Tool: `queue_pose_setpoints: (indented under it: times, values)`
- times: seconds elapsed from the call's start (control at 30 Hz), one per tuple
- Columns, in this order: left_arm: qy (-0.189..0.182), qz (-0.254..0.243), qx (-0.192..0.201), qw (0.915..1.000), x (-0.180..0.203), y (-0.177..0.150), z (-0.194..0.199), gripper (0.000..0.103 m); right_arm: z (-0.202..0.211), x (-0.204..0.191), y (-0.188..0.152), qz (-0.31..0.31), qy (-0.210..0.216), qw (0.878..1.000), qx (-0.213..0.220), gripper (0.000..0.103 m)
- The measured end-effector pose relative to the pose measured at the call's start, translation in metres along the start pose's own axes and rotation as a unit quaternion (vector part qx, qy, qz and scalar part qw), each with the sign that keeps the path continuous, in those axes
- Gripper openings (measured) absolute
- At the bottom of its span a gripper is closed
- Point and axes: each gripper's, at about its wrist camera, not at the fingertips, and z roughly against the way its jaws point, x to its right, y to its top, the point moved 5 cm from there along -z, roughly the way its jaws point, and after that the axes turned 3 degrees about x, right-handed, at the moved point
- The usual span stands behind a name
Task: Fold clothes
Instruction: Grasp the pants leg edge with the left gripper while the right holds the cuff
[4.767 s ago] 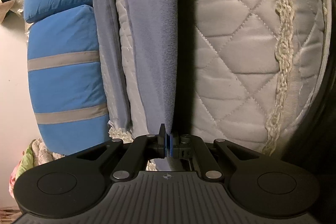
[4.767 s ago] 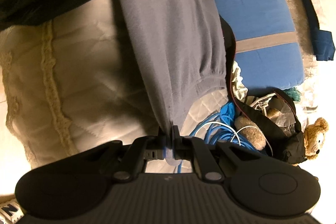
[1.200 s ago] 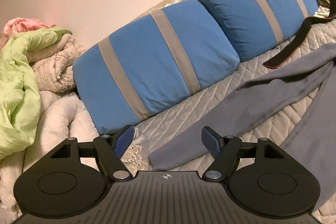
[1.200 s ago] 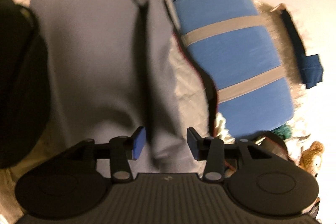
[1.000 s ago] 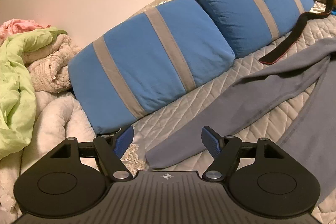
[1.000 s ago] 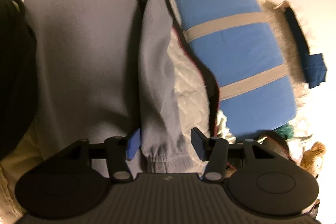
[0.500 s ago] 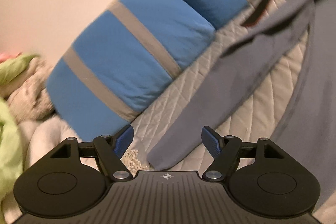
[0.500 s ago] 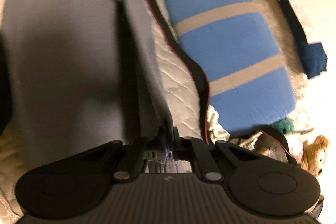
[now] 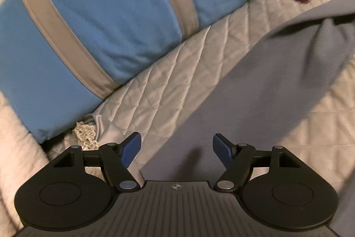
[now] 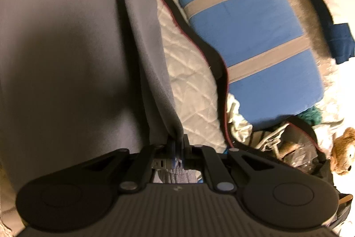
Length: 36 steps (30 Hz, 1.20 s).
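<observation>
Since a second ago your right gripper (image 10: 177,143) has pinched its fingers together on the cuff of one grey sleeve (image 10: 150,54), which rises taut from them across the quilted bed cover (image 10: 188,72). Your left gripper (image 9: 176,148) has dropped closer to the other sleeve (image 9: 255,86); its blue fingers (image 9: 131,148) stand wide apart, holding nothing, over that sleeve's end. Both sleeves lie just beside the blue striped pillows (image 9: 99,21), with a black strap (image 10: 199,43) against them
</observation>
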Motion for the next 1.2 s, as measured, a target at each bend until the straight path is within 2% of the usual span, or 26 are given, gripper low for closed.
queue_pose_setpoints:
  times: [0.2, 0.3, 0.33, 0.37, 0.4, 0.43, 0.47, 0.6, 0.73, 0.83, 0.97, 1.13, 1.2]
  values:
    - [-0.053, 0.005, -0.026, 0.9982, -0.023, -0.012, -0.04, 0.07, -0.012, 0.0, -0.005, -0.005, 0.012, 1.0, -0.018, 0.006]
    - [-0.089, 0.038, -0.031, 0.9949, -0.032, -0.017, -0.049, 0.07, -0.016, 0.001, -0.006, -0.006, 0.014, 1.0, -0.024, 0.006]
    - [-0.101, 0.053, -0.035, 0.9928, -0.034, -0.019, -0.05, 0.064, -0.017, 0.002, -0.006, -0.005, 0.015, 1.0, -0.026, 0.005]
    - [-0.116, 0.068, -0.039, 0.9901, -0.034, -0.02, -0.051, 0.048, -0.018, 0.003, -0.005, -0.006, 0.016, 0.999, -0.027, 0.005]
    - [-0.133, 0.081, -0.042, 0.9869, -0.034, -0.021, -0.05, 0.037, -0.019, 0.005, -0.005, -0.006, 0.017, 0.999, -0.028, 0.005]
    - [-0.148, 0.088, -0.041, 0.9843, -0.032, -0.02, -0.047, 0.015, -0.019, 0.006, -0.004, -0.006, 0.018, 0.999, -0.029, 0.005]
    - [-0.144, 0.081, -0.038, 0.9855, -0.029, -0.02, -0.043, 0.007, -0.017, 0.008, -0.004, -0.009, 0.016, 0.999, -0.029, 0.005]
    - [-0.096, 0.036, 0.003, 0.9947, -0.02, -0.022, -0.012, 0.005, -0.011, 0.019, -0.003, -0.019, 0.004, 0.999, -0.026, 0.004]
    - [-0.046, 0.0, 0.067, 0.9967, -0.018, -0.027, 0.041, 0.005, 0.005, 0.031, -0.001, -0.032, -0.017, 0.999, -0.019, 0.004]
    - [0.003, -0.04, 0.12, 0.9919, -0.012, -0.027, 0.089, 0.005, 0.025, 0.036, 0.001, -0.043, -0.027, 0.999, -0.011, 0.004]
    - [0.056, -0.08, 0.176, 0.9796, 0.0, -0.044, 0.158, 0.005, 0.06, 0.047, 0.0, -0.057, -0.041, 0.998, 0.002, 0.004]
    - [0.096, -0.137, 0.182, 0.969, 0.035, -0.092, 0.203, 0.005, 0.094, 0.045, -0.013, -0.07, -0.048, 0.996, 0.005, 0.004]
    - [0.097, -0.149, 0.172, 0.9689, 0.048, -0.106, 0.208, 0.005, 0.103, 0.038, -0.017, -0.069, -0.046, 0.997, 0.004, 0.004]
